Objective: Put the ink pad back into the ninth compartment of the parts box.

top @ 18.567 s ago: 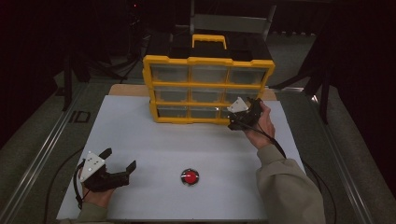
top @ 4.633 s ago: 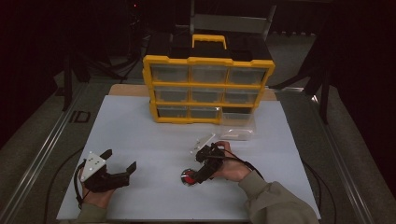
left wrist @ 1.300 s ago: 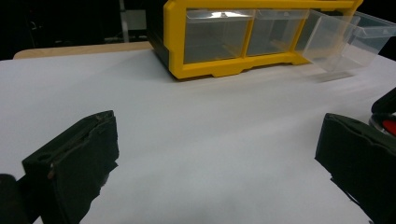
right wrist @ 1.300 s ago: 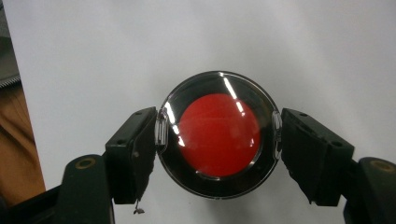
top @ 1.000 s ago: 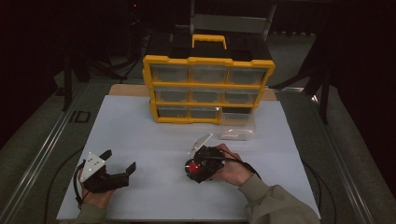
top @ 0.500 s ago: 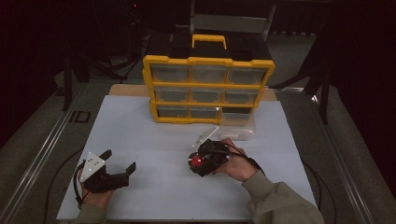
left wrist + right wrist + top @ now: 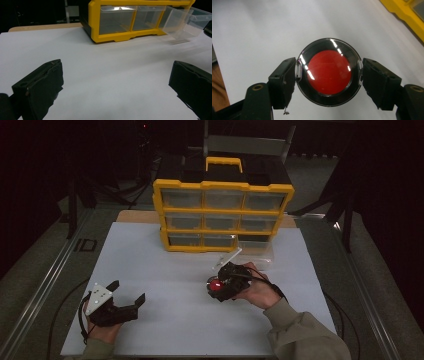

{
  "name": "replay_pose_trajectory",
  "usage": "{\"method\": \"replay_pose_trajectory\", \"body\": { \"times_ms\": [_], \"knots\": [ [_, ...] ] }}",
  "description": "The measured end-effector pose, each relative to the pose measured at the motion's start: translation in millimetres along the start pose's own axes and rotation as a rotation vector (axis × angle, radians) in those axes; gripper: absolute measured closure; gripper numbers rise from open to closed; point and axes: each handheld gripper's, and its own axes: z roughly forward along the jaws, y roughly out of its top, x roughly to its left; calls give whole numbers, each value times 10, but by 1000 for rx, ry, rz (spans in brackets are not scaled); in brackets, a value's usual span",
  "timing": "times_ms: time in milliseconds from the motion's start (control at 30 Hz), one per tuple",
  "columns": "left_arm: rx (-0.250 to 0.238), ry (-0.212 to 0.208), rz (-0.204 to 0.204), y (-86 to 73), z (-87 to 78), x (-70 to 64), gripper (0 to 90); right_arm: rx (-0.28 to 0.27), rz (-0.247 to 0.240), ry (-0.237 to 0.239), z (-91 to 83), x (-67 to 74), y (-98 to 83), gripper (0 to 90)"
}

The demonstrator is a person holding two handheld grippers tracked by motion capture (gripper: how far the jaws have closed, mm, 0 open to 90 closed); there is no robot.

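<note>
- The yellow drawer box (image 7: 222, 215) stood at the back of the white table (image 7: 165, 270), with its clear drawer (image 7: 255, 248) pulled out.
- The right gripper (image 7: 222, 286) pinched the round red case (image 7: 328, 72) just above the table.
- It needed a steady carry to the drawer.
- The left gripper (image 7: 127, 292) rested wide open and held nothing.
- No writing could be read.

White table (image 7: 165, 270) open between both hands, yellow drawer cabinet (image 7: 222, 215) and pulled-out clear drawer (image 7: 257, 251) blocking rear
</note>
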Motion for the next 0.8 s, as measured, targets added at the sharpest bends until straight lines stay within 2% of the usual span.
{"method": "replay_pose_trajectory", "body": {
  "times_ms": [600, 800],
  "knots": [
    [0, 0, 0, 1, -1, -2, 0, -29, 57, -45, -190, -226, 4, 297],
    [-1, -1, 0, 1, -1, -2, 1, -39, 88, -75, -262, -330, -10, 297]
  ]
}}
